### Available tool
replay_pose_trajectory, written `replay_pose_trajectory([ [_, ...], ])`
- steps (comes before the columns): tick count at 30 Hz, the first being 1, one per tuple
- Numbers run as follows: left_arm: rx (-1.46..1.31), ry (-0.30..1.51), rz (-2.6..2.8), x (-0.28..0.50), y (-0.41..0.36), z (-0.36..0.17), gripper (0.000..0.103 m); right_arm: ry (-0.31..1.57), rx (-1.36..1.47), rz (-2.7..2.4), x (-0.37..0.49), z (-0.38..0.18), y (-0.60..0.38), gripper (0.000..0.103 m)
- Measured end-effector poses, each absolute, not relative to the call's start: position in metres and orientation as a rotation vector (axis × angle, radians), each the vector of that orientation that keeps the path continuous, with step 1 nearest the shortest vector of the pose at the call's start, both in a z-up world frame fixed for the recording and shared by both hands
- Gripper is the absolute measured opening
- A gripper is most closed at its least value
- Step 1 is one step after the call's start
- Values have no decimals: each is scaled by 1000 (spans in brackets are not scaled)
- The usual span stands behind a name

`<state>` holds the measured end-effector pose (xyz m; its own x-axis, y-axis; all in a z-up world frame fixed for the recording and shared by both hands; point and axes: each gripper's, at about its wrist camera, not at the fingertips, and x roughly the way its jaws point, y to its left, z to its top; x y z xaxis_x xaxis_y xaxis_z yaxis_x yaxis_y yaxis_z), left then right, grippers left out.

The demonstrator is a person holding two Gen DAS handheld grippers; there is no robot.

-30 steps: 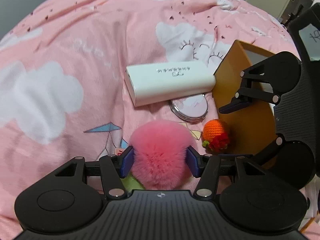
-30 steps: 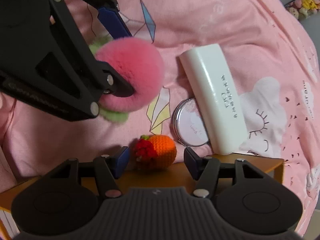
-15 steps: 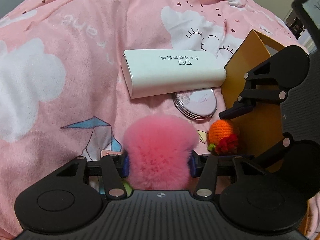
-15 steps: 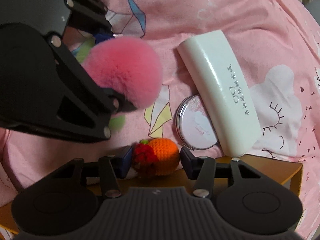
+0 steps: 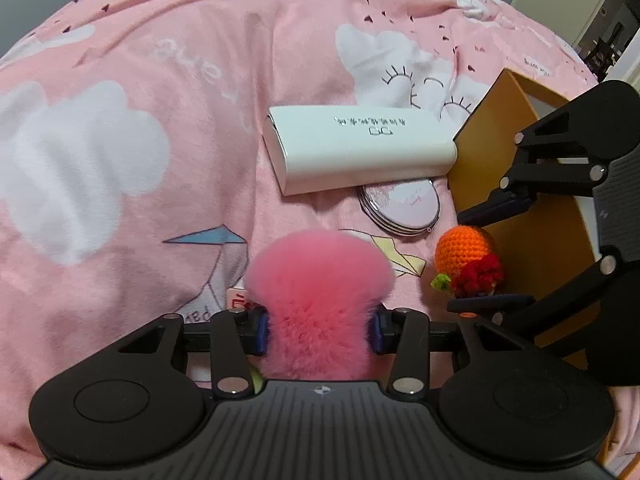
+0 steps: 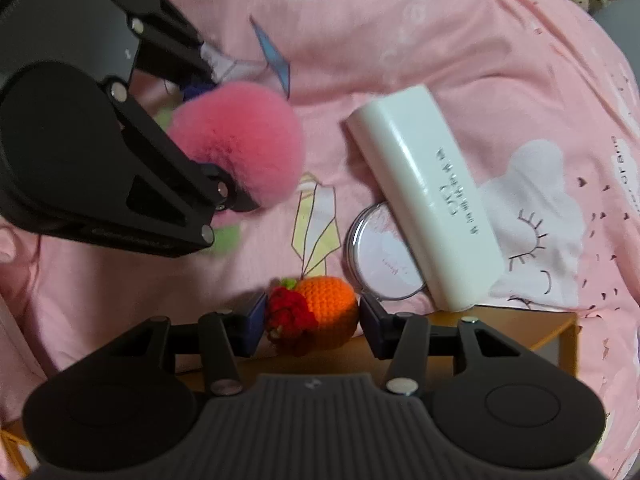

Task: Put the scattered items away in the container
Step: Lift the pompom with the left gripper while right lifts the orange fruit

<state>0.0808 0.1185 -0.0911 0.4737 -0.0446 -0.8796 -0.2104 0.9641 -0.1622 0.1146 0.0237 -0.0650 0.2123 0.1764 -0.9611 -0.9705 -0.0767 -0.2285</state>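
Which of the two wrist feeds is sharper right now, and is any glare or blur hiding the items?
Left wrist view: sharp, evenly lit, fisheye bending at the edges; pink pompom and white case crisp. Right wrist view: slight motion blur, softest on the crochet orange and the bedspread print; mild sheen on the round mirror, nothing hidden.

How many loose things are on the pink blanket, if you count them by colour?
Pink: 2, the fluffy pompom and the round compact mirror
White: 1, the white case
Orange: 1, the crocheted orange toy
Total: 4 loose things. The yellow-brown box is the container and is not counted.
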Motion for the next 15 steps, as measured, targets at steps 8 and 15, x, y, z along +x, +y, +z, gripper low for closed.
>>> replay_pose_trajectory([
  [8,-258,1027,125,68,119,-66,50,795,-1156,1204,102,-28,4,53],
  [15,-233,978,130,55,111,-40,50,728,-1039,1194,99,-8,-6,53],
])
